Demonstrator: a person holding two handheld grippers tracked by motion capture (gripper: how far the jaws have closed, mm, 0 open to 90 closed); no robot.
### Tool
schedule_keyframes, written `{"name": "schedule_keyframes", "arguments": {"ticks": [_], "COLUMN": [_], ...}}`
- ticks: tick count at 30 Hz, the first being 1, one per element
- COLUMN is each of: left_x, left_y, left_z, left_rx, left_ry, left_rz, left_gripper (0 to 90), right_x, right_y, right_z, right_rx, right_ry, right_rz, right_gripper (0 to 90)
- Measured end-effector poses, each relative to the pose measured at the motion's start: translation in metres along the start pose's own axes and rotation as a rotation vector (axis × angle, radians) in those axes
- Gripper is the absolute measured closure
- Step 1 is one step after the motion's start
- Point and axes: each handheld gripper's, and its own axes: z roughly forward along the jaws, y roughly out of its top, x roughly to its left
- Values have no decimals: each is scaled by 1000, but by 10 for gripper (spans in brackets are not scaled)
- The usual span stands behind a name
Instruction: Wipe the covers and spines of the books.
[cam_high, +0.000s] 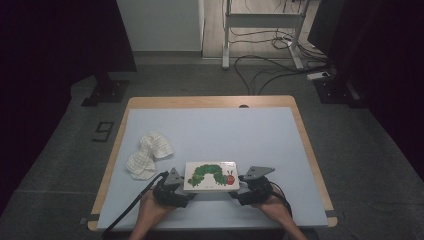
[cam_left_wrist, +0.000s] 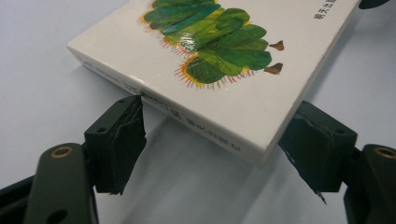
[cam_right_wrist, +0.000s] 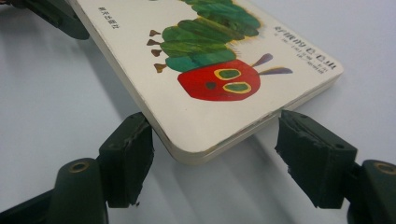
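Observation:
A white board book (cam_high: 210, 175) with a green caterpillar on its cover lies flat near the table's front edge. My left gripper (cam_high: 184, 186) is at the book's left end and my right gripper (cam_high: 239, 189) at its right end, each held in a hand. In the left gripper view the book's (cam_left_wrist: 210, 70) near corner sits between the black pads of the left gripper (cam_left_wrist: 217, 128); they stand wide and close to its edges, without pressing. In the right gripper view the rounded corner of the book (cam_right_wrist: 210, 70) by the red head lies between the spread pads of the right gripper (cam_right_wrist: 212, 135).
A crumpled white cloth (cam_high: 147, 154) lies on the pale blue table top (cam_high: 215, 125) to the left of the book. The table has a wooden rim (cam_high: 310, 150). Cables (cam_high: 265, 70) and a metal frame stand on the floor beyond it.

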Motion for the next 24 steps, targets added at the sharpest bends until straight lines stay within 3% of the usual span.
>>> {"name": "schedule_keyframes", "arguments": {"ticks": [12,16,21,24], "left_x": [-6,-8,-7,-8], "left_y": [-9,-11,-18,-19], "left_z": [4,2,-7,-9], "left_rx": [5,5,-7,-1], "left_ry": [9,1,-17,-14], "left_rz": [19,24,18,38], "left_gripper": [242,242,394,453], "right_x": [6,7,10,12], "right_y": [-10,-11,-12,-11], "right_z": [6,4,3,3], "right_rx": [16,11,20,31], "right_ry": [-21,1,-35,-32], "right_rz": [-26,-18,-38,-48], "right_gripper": [260,260,314,362]}}
